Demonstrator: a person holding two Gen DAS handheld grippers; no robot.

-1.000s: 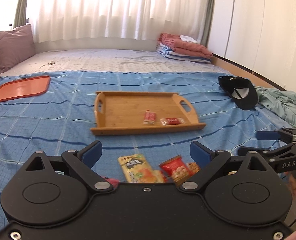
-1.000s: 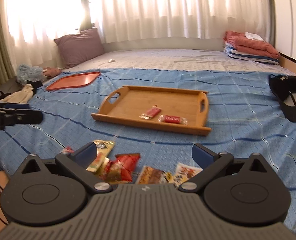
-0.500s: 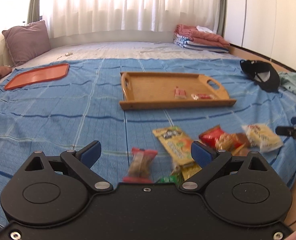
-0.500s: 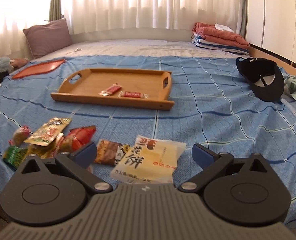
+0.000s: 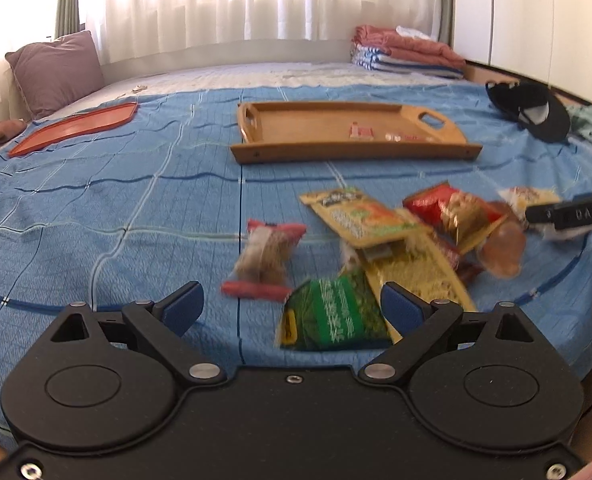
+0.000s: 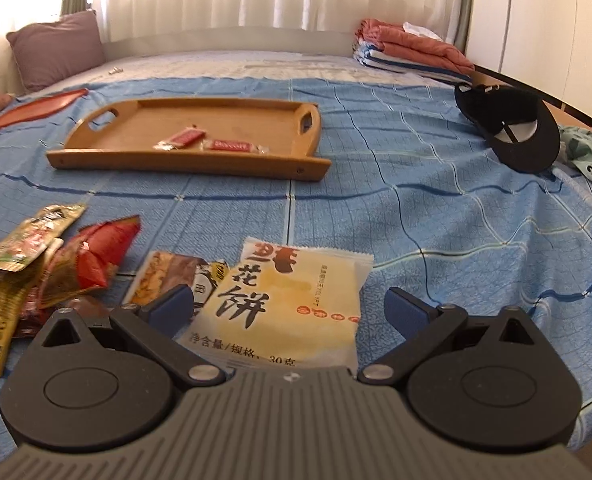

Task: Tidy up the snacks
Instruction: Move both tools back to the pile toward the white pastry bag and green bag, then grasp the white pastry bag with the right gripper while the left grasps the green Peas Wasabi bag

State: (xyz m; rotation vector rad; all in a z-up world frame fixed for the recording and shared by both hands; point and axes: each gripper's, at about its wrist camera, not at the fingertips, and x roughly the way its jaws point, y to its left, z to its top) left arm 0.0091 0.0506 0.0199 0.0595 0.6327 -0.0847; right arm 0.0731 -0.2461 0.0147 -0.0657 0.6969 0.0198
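Left wrist view: left gripper (image 5: 291, 306) is hanging wide open over a green packet (image 5: 332, 316); right gripper (image 6: 289, 304) is gaping wide around a pastry packet (image 6: 283, 300), not gripping it.

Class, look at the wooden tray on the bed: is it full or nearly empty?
Nearly empty: the wooden tray holds only two small red packets; the rest is bare wood.

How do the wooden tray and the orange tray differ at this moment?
The wooden tray has raised walls with cut-out handles; the orange tray looks flat and low, with no handles visible. The wooden tray holds two small red-wrapped snacks; nothing shows on the orange tray. The wooden tray lies mid-bed behind the loose snack pile; the orange tray lies far left near the pillow. Both rest on the blue bedspread.
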